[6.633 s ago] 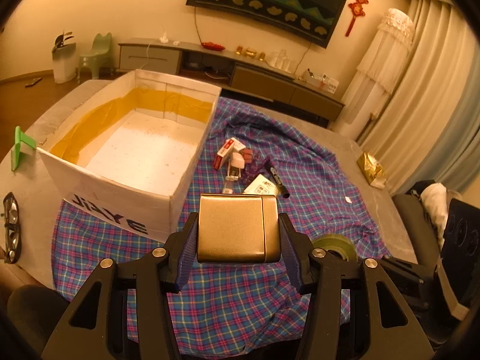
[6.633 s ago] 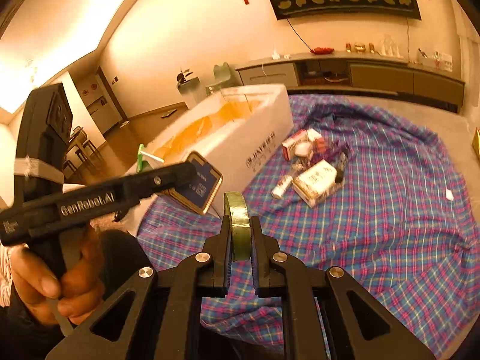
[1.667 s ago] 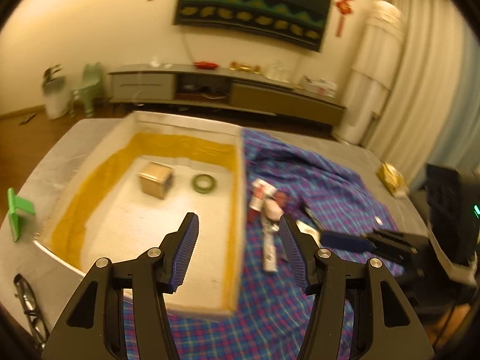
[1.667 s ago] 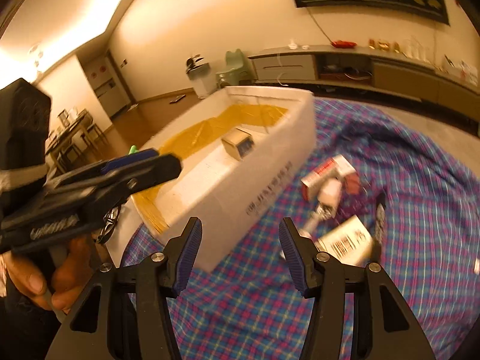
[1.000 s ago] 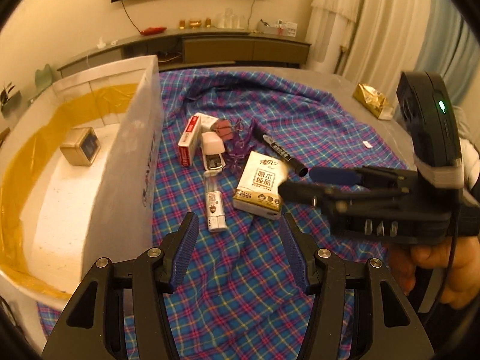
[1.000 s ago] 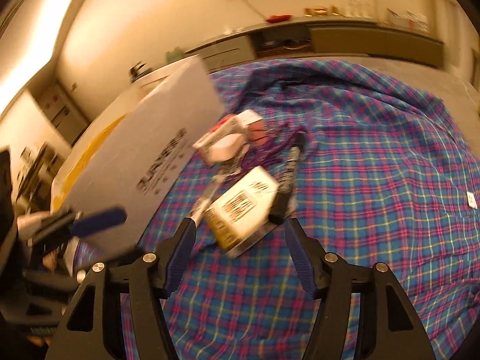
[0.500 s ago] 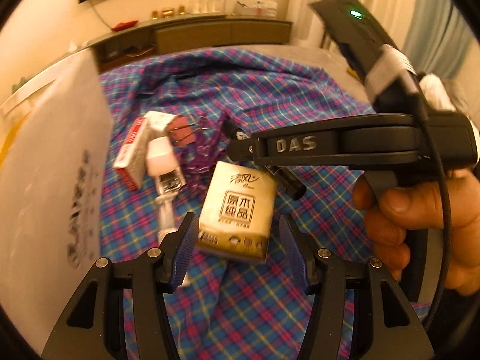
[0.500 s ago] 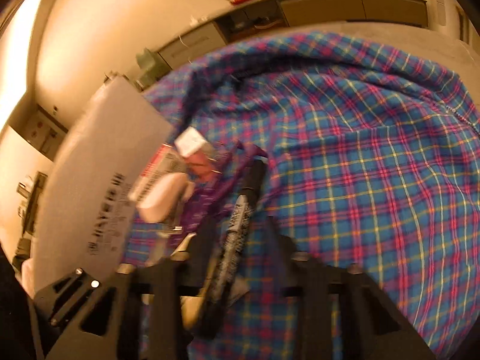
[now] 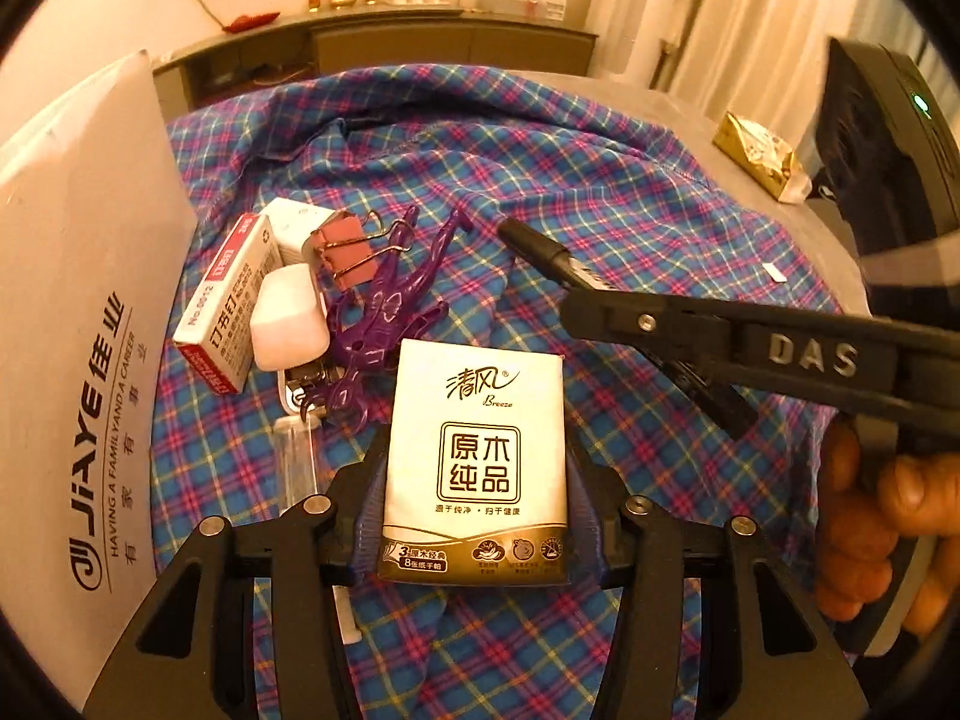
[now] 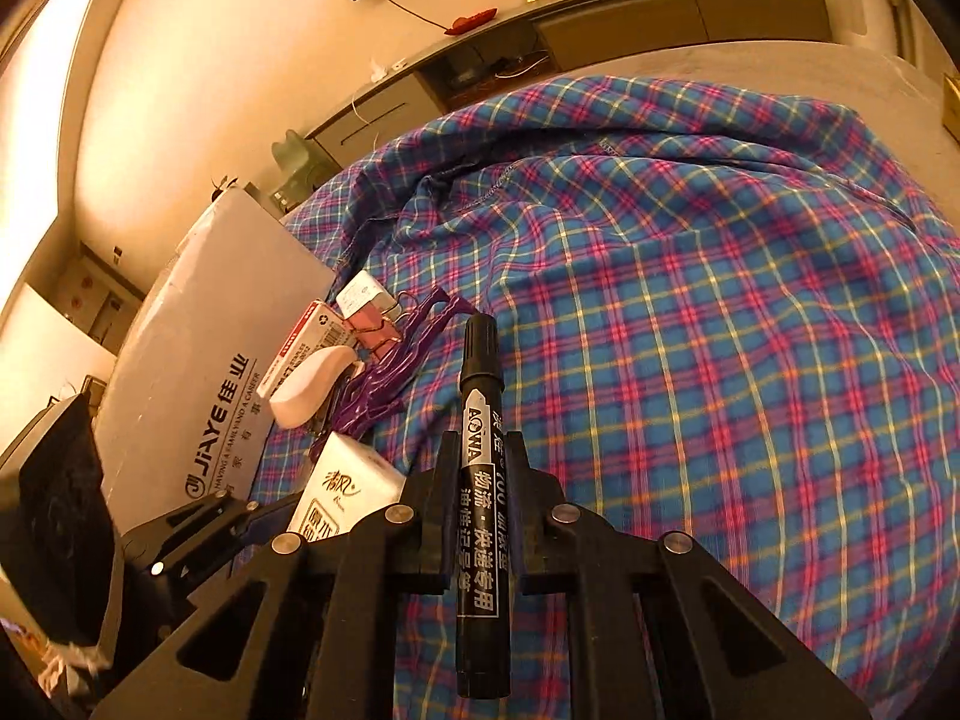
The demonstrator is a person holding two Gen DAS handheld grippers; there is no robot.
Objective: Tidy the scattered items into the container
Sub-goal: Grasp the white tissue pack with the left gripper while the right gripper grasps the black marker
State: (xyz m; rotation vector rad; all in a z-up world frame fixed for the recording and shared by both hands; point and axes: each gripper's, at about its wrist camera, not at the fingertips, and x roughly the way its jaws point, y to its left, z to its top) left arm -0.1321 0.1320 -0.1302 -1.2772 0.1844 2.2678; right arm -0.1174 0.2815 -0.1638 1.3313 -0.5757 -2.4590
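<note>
My left gripper (image 9: 474, 480) is shut on a cream tissue pack (image 9: 474, 462) that lies on the plaid cloth (image 9: 600, 192). My right gripper (image 10: 483, 468) is shut on a black marker (image 10: 480, 480), which points away from me; the marker tip also shows in the left wrist view (image 9: 534, 246). The white JIAYE box (image 9: 72, 312) stands to the left; its inside is hidden. Beside it lie a red-and-white staple box (image 9: 225, 300), a white stapler (image 9: 288, 324), a pink binder clip (image 9: 345, 252) and purple clips (image 9: 384, 312).
A clear tube (image 9: 297, 462) lies left of my left fingers. A gold packet (image 9: 756, 156) sits on the grey table at the far right. The person's hand (image 9: 882, 516) holds the right gripper close on my right. A low cabinet (image 9: 420, 42) lines the far wall.
Both grippers were open half a second ago. Now the left one has closed on the tissue pack and the right one has closed on the black marker.
</note>
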